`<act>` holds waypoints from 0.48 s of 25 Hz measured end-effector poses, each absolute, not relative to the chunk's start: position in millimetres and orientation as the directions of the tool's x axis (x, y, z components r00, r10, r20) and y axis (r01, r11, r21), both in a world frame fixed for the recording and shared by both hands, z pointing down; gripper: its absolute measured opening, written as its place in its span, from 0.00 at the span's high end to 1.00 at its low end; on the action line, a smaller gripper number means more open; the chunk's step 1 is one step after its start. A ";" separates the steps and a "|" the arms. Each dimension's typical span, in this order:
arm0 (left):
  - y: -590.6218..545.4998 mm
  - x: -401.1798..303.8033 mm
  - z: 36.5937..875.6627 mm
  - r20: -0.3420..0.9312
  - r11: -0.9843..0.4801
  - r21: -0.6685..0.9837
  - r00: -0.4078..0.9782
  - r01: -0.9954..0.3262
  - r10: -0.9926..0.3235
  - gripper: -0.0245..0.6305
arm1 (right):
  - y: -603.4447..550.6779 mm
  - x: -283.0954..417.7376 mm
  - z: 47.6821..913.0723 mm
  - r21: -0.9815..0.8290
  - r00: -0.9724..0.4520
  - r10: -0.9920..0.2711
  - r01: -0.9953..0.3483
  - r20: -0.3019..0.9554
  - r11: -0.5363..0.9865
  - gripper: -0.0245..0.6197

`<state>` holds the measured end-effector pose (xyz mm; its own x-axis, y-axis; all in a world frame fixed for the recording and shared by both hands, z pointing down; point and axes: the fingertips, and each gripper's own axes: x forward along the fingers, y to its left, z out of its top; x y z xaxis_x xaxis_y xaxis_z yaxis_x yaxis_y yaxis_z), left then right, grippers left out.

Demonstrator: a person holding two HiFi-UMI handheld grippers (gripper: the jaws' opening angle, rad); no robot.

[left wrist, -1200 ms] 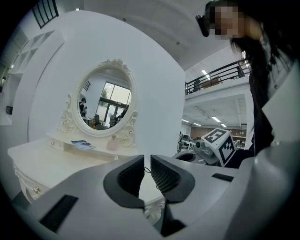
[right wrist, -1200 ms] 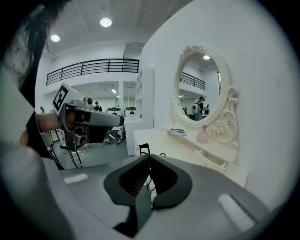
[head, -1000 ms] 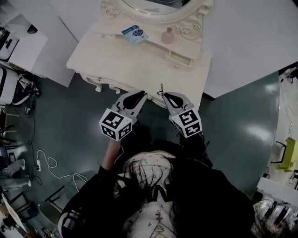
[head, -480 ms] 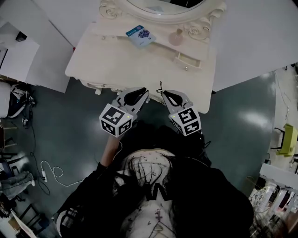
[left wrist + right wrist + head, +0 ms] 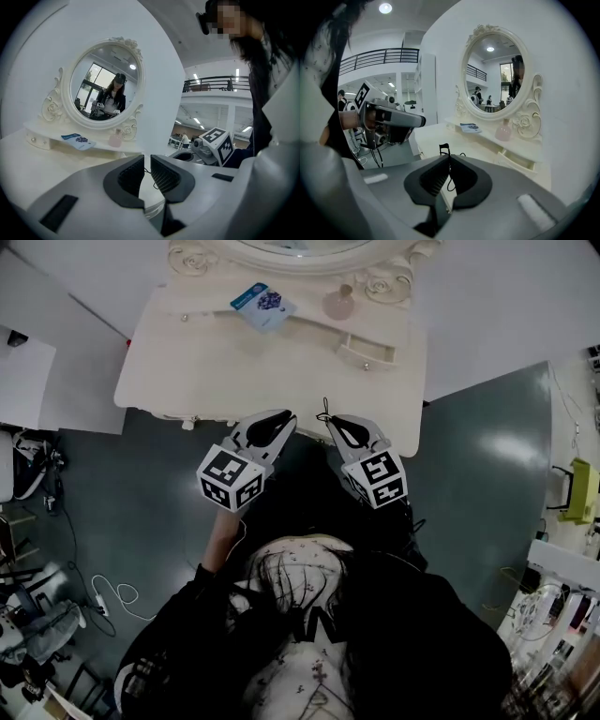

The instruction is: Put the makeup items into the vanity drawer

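Hovering both tools empty at the vanity's near edge, well apart from the makeup items.
Head view: the left hand-held gripper [image 5: 272, 427] and right hand-held gripper [image 5: 342, 430] sit at centre frame by the worktop's [image 5: 234, 371] front edge; the blue packet [image 5: 262, 306] and pink bottle [image 5: 337, 304] rest at top centre on the mirror shelf, with the small drawer [image 5: 367, 351] ajar just below the bottle. Left gripper view: the jaws stand a narrow slit apart with nothing between them. Right gripper view: the jaws meet tip to tip, empty. The bottle looks glassy, slick and breakable, so grip across its round body; the packet looks light and flat, so pinch one edge.
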<state>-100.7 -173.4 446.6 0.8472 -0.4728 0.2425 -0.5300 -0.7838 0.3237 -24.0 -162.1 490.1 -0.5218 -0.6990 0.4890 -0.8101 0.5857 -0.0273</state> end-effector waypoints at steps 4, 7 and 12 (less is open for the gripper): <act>-191.5 -83.1 447.2 0.244 -0.782 0.329 0.848 -0.529 -0.471 0.90 | -176.2 -3.1 493.3 -0.028 -0.512 -0.701 -0.817 0.496 0.576 0.93; -202.6 -65.6 445.6 0.245 -0.788 0.327 0.852 -0.522 -0.463 0.90 | -192.4 17.7 494.0 -0.022 -0.499 -0.706 -0.824 0.501 0.567 0.93; -221.7 -42.5 446.0 0.256 -0.789 0.324 0.852 -0.521 -0.457 0.90 | -218.9 47.6 492.4 -0.007 -0.487 -0.711 -0.828 0.507 0.561 0.93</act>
